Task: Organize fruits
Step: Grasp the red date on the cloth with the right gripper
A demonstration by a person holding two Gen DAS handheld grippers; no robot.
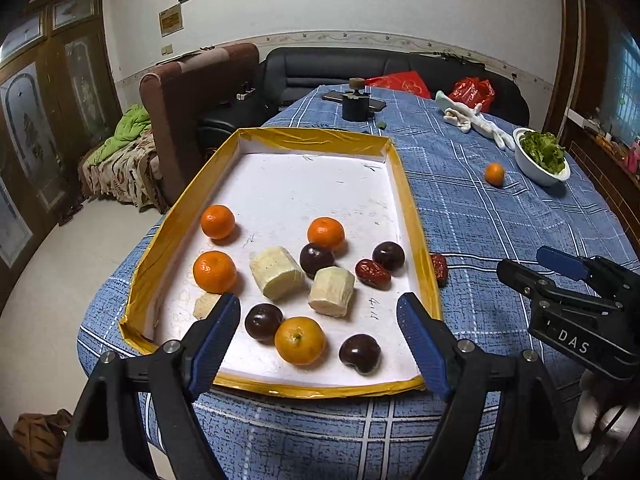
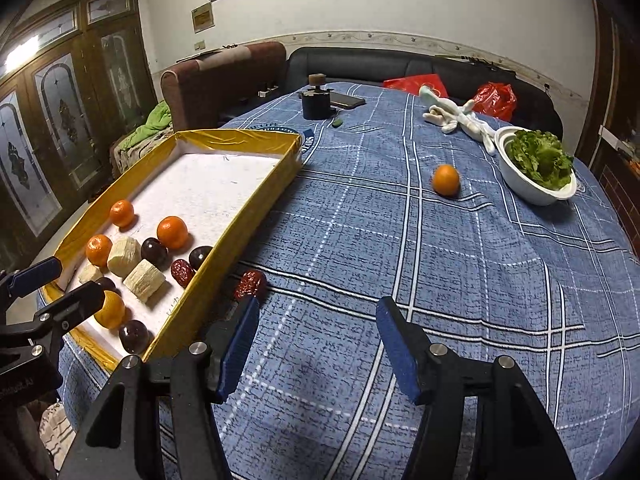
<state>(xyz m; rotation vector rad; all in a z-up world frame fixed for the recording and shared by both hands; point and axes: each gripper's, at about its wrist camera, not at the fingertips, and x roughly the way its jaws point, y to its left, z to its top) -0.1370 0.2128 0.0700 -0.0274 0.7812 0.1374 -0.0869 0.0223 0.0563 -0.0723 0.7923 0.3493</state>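
Both pairs of jaws are held wide apart, and nothing is pinched between them. No fruit is touched by the left gripper point(image 1: 318, 314), which is held over the near end of the tray point(image 1: 416, 216). Between and just past its blue pads point(image 1: 420, 340), an orange point(image 1: 299, 340) and two dark plums point(image 1: 263, 321) are seen on the white tray floor. Further out from these jaws, two pale cut chunks point(image 1: 276, 266), a red date point(image 1: 373, 274), two more plums point(image 1: 316, 259) and three more oranges point(image 1: 217, 221) are found, all inside the tray.

Only the blue checked cloth point(image 2: 460, 260) is seen under the right gripper point(image 2: 316, 340), which is held just beside the tray's gold wall, outside it. A second red date point(image 2: 250, 283) is seen on the cloth, right ahead of the left blue pad of these jaws and close to the wall; whether the pad touches it cannot be told. Far ahead of the right jaws, one lone orange point(image 2: 445, 179) is left on the cloth, near a white bowl point(image 2: 528, 188) of green leaves.
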